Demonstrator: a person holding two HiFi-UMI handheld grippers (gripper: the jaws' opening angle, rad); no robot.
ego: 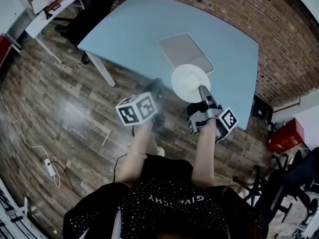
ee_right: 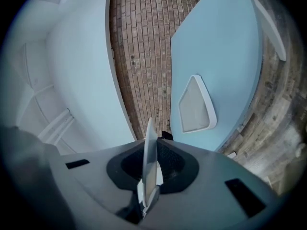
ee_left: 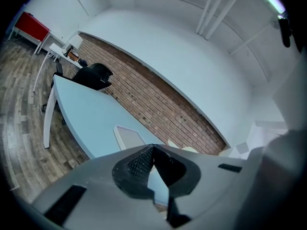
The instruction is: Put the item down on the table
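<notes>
A round white plate [ego: 190,82] hangs over the near edge of the light blue table [ego: 149,29], and my right gripper [ego: 203,89] is shut on its near rim. In the right gripper view the plate [ee_right: 150,157] stands edge-on between the jaws of the right gripper [ee_right: 153,145]. My left gripper [ego: 156,83] sits just left of the plate at the table's edge. In its own view the left gripper [ee_left: 152,150] has its jaws meeting at the tips with nothing between them.
A pale rectangular tray [ego: 185,51] lies on the table just beyond the plate, also seen as the tray [ee_right: 195,107]. A black office chair [ego: 94,6] and a white desk [ego: 55,6] stand at the far left. A red box [ego: 286,136] sits by the brick wall on the right.
</notes>
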